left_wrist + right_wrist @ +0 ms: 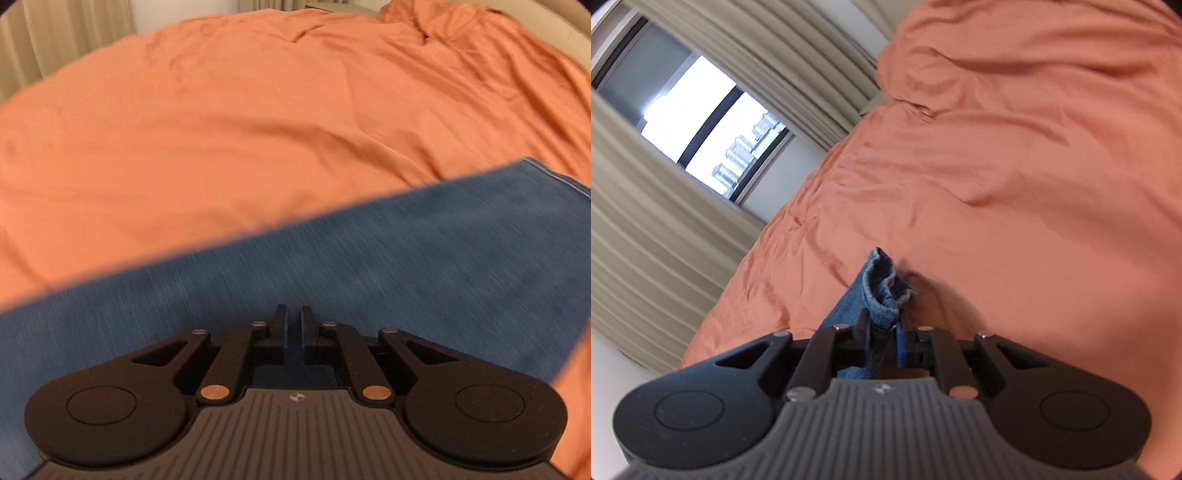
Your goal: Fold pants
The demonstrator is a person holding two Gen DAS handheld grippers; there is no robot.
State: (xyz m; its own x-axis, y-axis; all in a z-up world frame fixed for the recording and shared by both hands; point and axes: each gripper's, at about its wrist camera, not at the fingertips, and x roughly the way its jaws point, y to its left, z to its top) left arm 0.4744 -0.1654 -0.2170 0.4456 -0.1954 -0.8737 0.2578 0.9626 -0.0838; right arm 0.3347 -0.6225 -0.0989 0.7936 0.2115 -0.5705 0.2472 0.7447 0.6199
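Pants (882, 295) hem pinched in right tool (882, 332); left tool (293, 328) grip unclear.

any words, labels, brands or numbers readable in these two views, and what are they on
No readable text in either view.
Left gripper: a small round emblem on its grey body, no letters.
Right gripper: the same small emblem, blurred.
Jeans, orange bedcover, curtains: no label or print showing.

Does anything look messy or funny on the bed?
Only a little. The orange cover is rumpled at the far right corner. The jeans are bunched up where the right gripper pinches them.
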